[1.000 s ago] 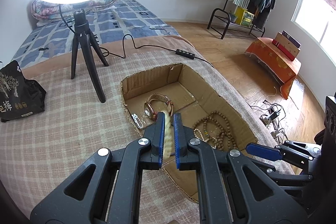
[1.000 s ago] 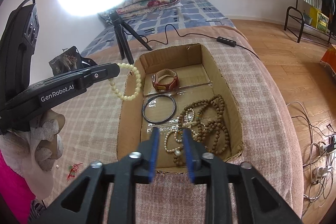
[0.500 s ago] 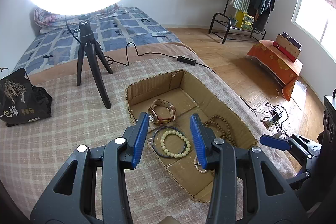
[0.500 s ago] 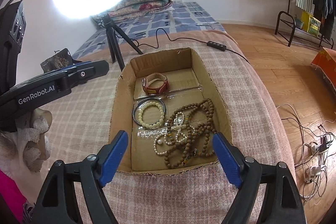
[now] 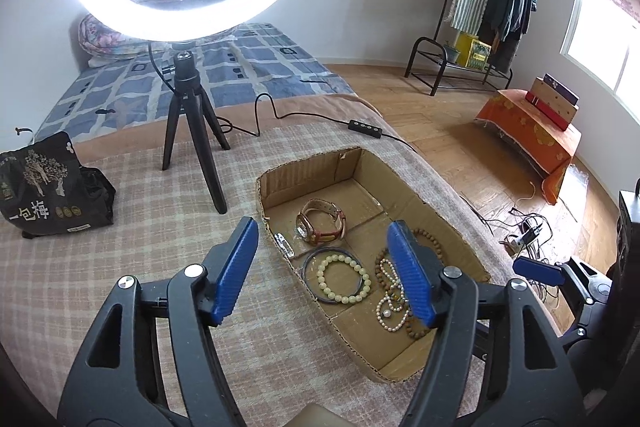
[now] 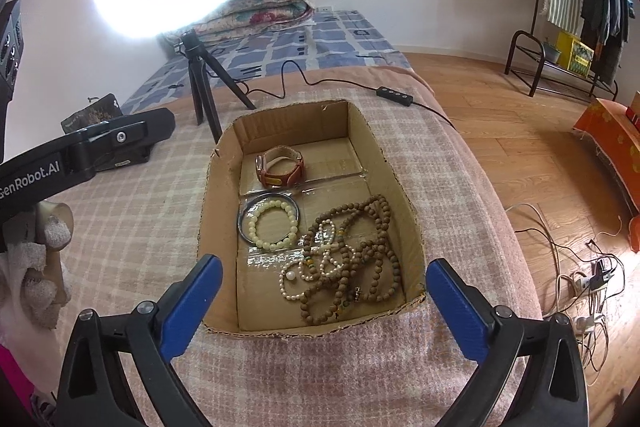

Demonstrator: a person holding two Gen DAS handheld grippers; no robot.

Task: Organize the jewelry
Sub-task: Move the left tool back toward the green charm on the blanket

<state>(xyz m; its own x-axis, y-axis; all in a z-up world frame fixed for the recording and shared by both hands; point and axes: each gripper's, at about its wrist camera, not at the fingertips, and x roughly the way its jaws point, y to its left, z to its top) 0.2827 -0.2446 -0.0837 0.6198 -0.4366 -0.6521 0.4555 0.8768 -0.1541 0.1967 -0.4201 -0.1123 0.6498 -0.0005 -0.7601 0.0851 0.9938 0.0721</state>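
A shallow cardboard box [image 6: 222,163] [image 5: 404,183] lies on the checked bed cover. In it are a brown-strap watch [image 6: 280,167] [image 5: 322,223], a pale bead bracelet [image 6: 273,223] [image 5: 343,278] lying inside a dark bangle [image 6: 245,211] [image 5: 310,261], and a tangle of brown wooden beads [image 6: 372,255] [image 5: 424,237] with a white pearl string [image 6: 304,273] [image 5: 390,311]. My left gripper [image 5: 324,267] is open and empty above the box's near left side. My right gripper [image 6: 324,303] is open wide and empty at the box's near edge.
A ring light on a black tripod [image 5: 192,131] [image 6: 200,83] stands behind the box, its cable and switch [image 5: 362,127] trailing right. A black bag [image 5: 44,187] lies at the left. The bed edge drops to a wooden floor [image 6: 520,147] with cables at the right.
My left gripper opened and let go of the pale bead bracelet, which now lies inside the bangle in the box. My right gripper opened wide. Both pulled back a little.
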